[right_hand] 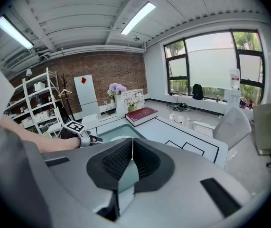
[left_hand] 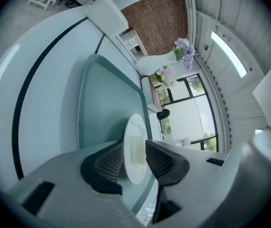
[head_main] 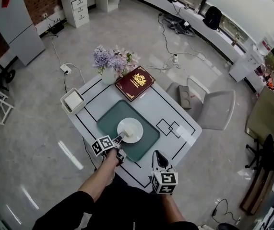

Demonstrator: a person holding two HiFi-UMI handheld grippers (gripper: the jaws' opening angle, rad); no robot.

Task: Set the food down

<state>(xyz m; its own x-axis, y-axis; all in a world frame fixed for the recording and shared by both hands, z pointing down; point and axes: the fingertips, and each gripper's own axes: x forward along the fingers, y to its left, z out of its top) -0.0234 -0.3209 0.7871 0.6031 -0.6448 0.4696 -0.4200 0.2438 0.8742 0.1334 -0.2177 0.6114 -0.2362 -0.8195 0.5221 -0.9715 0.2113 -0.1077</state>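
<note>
A black-and-white square-marker cube (head_main: pixel 103 145) is borne by the left gripper (head_main: pixel 119 139), at six o'clock, and likewise by the right gripper (head_main: pixel 157 154), at five. Grey shells and black ribbed pads (left_hand: pixel 107 161) are shown. Dark sleeves (head_main: pixel 62 211) are worn.

White plate (head_main: pixel 137 126), teal mat (head_main: pixel 109 120), white table (head_main: pixel 171 107) with black lines, maroon-and-gold book (head_main: pixel 135 83).

No word or number can be read. The red book (head_main: pixel 135 83), well beyond the fingers of the left gripper (head_main: pixel 119 139), bears a gold emblem with lettering too small to make out. The marker cube (head_main: pixel 103 145) behind those fingers shows only black-and-white squares.
</note>
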